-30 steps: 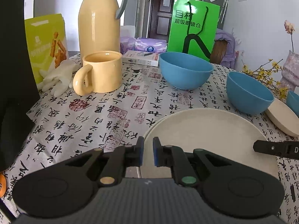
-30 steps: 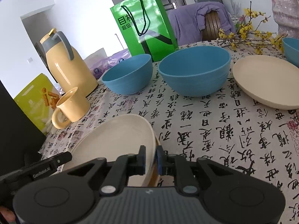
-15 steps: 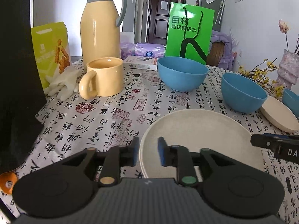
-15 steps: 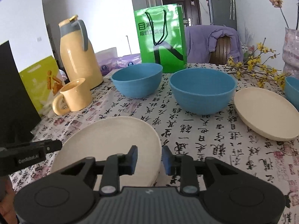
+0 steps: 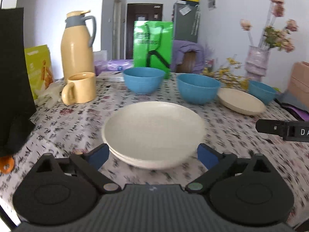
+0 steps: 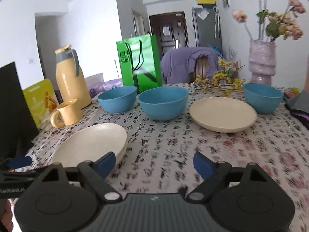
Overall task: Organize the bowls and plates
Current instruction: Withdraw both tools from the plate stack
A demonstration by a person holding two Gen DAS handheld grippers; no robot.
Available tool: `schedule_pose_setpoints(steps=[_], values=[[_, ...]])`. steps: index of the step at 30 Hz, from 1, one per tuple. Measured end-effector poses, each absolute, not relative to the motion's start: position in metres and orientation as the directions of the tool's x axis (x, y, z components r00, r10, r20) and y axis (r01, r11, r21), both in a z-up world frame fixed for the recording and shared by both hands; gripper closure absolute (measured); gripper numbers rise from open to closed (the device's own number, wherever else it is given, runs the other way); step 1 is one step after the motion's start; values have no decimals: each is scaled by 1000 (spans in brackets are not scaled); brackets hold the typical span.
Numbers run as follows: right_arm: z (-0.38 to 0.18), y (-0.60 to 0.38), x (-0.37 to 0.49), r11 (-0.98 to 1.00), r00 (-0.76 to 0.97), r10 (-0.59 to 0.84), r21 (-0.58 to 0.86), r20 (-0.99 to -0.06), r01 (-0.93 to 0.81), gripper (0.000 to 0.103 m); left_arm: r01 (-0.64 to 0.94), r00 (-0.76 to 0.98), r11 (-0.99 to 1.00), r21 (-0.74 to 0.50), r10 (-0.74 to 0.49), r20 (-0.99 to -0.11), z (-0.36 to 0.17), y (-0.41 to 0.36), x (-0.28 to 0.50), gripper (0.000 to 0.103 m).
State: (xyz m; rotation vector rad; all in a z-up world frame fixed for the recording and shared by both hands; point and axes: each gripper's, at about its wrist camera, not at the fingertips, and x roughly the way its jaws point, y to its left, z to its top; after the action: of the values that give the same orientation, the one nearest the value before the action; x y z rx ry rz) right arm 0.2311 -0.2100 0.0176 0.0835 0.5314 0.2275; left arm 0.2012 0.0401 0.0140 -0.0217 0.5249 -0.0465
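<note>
Both grippers, left gripper point(image 5: 152, 155) and right gripper point(image 6: 154, 161), hover with jaws spread wide, empty, near two stacked cream plates point(image 5: 153, 129), apparently freeing them to gather the rest.

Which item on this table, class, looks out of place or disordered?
Nothing is spilled or broken. The odd one out is the lone plate lying apart between two bowls, not on the stacked plates. The three bowls also stand unstacked.
</note>
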Motion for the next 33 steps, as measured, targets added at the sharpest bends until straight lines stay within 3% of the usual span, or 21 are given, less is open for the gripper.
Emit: schedule_pose_setpoints(steps=[9, 18, 33], values=[[10, -271, 132, 987, 872, 155, 106, -464, -120, 14, 66, 889, 996, -53, -83, -451, 19, -4, 140, 0], [-2, -310, 73, 994, 882, 87, 103, -464, -44, 14, 139, 871, 988, -68, -155, -467, 6, -46, 109, 0], [-5, -325, 51, 994, 895, 28, 104, -444, 20, 13, 225, 868, 974, -9, -205, -452, 6, -79, 97, 0]])
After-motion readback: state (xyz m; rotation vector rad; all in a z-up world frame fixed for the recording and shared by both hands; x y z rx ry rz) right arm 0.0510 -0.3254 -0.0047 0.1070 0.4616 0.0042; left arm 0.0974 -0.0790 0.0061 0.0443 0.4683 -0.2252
